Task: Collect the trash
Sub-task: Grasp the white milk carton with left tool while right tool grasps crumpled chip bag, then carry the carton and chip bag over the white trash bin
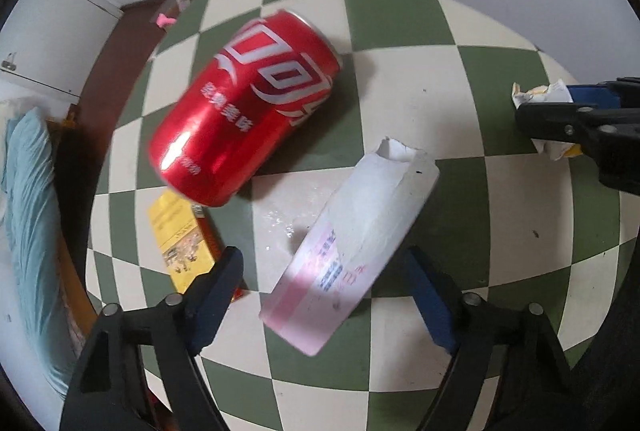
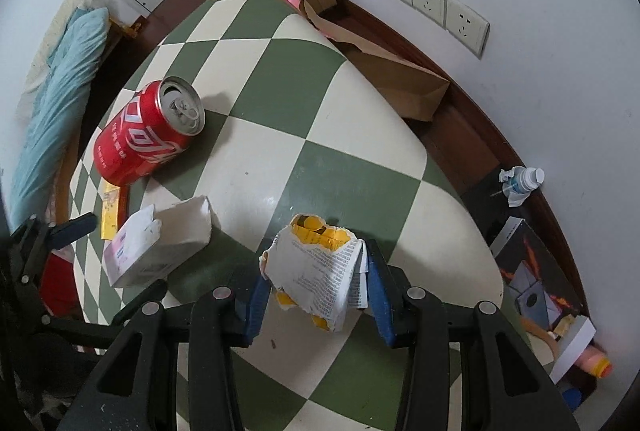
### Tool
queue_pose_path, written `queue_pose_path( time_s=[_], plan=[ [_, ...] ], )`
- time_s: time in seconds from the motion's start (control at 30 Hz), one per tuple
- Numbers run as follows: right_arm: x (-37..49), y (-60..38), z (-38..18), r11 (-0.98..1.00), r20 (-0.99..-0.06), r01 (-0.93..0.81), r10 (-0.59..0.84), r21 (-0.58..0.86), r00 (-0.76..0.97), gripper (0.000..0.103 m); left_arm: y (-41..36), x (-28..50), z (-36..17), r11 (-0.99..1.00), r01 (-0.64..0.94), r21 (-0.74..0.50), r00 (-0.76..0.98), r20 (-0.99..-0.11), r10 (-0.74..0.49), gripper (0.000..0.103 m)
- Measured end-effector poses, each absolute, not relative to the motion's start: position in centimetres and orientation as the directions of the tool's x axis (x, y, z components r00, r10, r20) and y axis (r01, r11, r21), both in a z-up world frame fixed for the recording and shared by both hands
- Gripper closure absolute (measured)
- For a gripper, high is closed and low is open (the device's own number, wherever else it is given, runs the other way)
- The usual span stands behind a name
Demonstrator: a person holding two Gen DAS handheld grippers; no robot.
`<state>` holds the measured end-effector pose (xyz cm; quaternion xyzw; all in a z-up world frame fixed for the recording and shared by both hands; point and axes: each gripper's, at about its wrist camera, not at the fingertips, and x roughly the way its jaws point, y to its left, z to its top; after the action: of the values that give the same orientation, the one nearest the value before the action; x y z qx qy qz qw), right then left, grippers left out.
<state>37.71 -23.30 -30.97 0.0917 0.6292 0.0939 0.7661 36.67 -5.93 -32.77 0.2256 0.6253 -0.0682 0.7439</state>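
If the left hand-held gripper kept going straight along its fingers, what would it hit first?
Most likely the torn white-and-pink paper box, which lies between the left hand-held gripper's open fingers, on the checkered table. Depth is unclear.

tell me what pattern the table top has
A green and cream checkerboard on the table top, clearest in the right wrist view.

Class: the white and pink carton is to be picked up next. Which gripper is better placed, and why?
Left. The left gripper is open with the white and pink carton between its fingers; the right gripper already holds the torn wrapper.
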Motion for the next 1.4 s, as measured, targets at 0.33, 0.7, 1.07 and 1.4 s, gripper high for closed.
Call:
queue_pose_path(
  time_s=[0.33,0.7,1.07,1.4],
  plan=[
    [37.6,-22.2,-30.9,0.97,-0.955,-0.063,0.243,0.236,0.169,0.057,-6.1,36.1,-32.0,0.917,0.341,0.207,0.211,-0.967,0.14,0.066],
    [35.1,-20.4,-29.0,0.956,-0.937,-0.129,0.284,0.262,0.203,0.057,-0.6,30.7,-28.6,0.996,-0.018,0.093,0.281,-0.955,0.094,0.068],
    [30.0,-16.1,-24.9,0.928,-0.898,-0.217,0.355,0.304,0.26,0.057,6.1,21.2,-22.7,0.937,-0.348,-0.007,0.422,-0.894,0.15,0.068],
    [23.6,-6.4,-17.6,0.833,-0.824,-0.417,0.497,0.365,0.272,0.057,14.3,11.2,-15.9,0.855,-0.516,-0.049,0.515,-0.816,0.264,0.068]
  ],
)
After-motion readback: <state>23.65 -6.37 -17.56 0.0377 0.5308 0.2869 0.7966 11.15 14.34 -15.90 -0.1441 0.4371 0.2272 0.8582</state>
